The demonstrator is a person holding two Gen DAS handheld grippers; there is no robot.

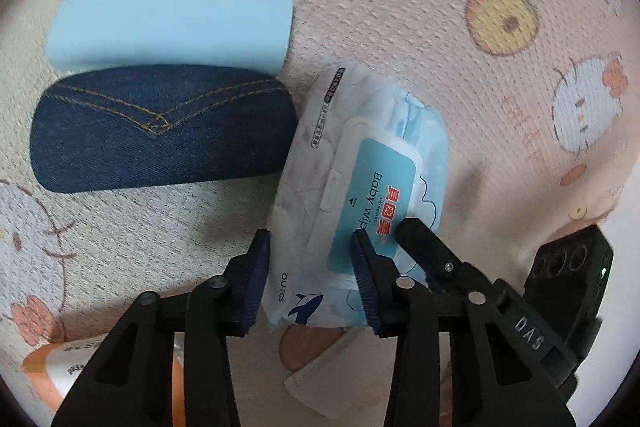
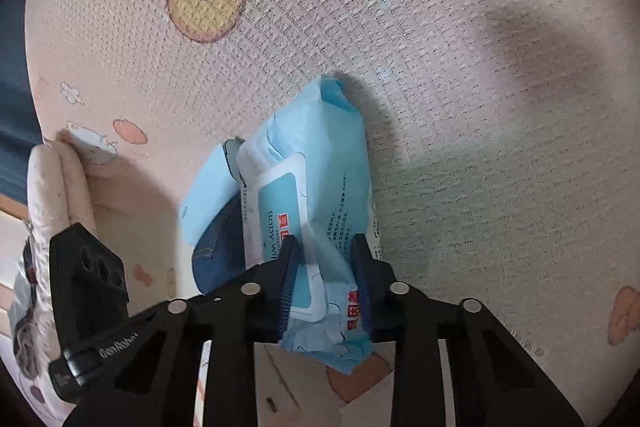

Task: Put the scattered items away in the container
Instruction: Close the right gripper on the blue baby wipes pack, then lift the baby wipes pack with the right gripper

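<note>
Our right gripper (image 2: pixel 325 281) has its jaws pinching the near end of the baby wipes pack (image 2: pixel 316 187), which extends away from the jaws, its far end over the patterned mat (image 2: pixel 440 67). Our left gripper (image 1: pixel 310 277) has its jaws spread around the pack's near left corner, pads not pressing. Beyond the left jaws and to their left lies the denim case (image 1: pixel 160 131), touching the pack's edge. Just behind the case lies the light blue case (image 1: pixel 168 23)
</note>
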